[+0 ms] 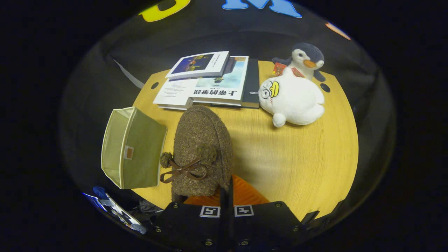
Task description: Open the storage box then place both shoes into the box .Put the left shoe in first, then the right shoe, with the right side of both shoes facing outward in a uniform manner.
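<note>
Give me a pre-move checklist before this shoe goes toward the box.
1. Grip: gripper fingers closed on the brown shoe at its rear edge: ok.
2. Shoe off the table: cannot tell.
3. Storage box open toward the shoe: cannot tell; it lies tipped beside the shoe.
4. Left or right shoe: cannot tell.
5. Path to the box: ok; books and plush toys sit beyond.

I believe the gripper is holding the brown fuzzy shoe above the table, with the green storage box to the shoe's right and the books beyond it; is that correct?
Not quite: in the gripper view the green storage box sits to the left of the brown fuzzy shoe, not its right. The rest holds: the gripper is closed on the shoe's rear edge above the table, with the books beyond.
</note>
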Tool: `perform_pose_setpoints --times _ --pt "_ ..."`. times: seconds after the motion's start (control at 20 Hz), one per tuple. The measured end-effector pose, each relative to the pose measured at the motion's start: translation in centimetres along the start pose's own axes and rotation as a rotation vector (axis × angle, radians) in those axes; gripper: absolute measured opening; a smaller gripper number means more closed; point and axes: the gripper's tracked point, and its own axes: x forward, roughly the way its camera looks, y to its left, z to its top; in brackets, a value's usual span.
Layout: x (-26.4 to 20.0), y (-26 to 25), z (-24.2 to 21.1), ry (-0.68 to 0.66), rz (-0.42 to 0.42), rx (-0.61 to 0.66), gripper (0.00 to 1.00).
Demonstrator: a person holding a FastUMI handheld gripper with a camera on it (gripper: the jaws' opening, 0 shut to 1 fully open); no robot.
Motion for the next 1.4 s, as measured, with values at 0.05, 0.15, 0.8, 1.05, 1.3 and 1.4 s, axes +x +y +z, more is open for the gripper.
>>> perform_pose_setpoints --times 0.05,0.15,0.8,1.05,1.3,1.4 --pt "-0.3 0.9 0.2 -0.002 0.011 -0.004 0.01" --pt "-0.9 2.8 0.7 0.002 0.035 -0.015 0.01" --pt "-1.7 12.9 4.0 0.009 0.131 -0.083 0.01" --pt "-1.3 18.3 5.1 0.02 0.183 -0.142 0.01" --pt "-0.2 23.2 5.8 0.035 0.21 -0.194 0.01" --pt "0.6 24.6 5.8 0.049 0.212 -0.218 0.01"
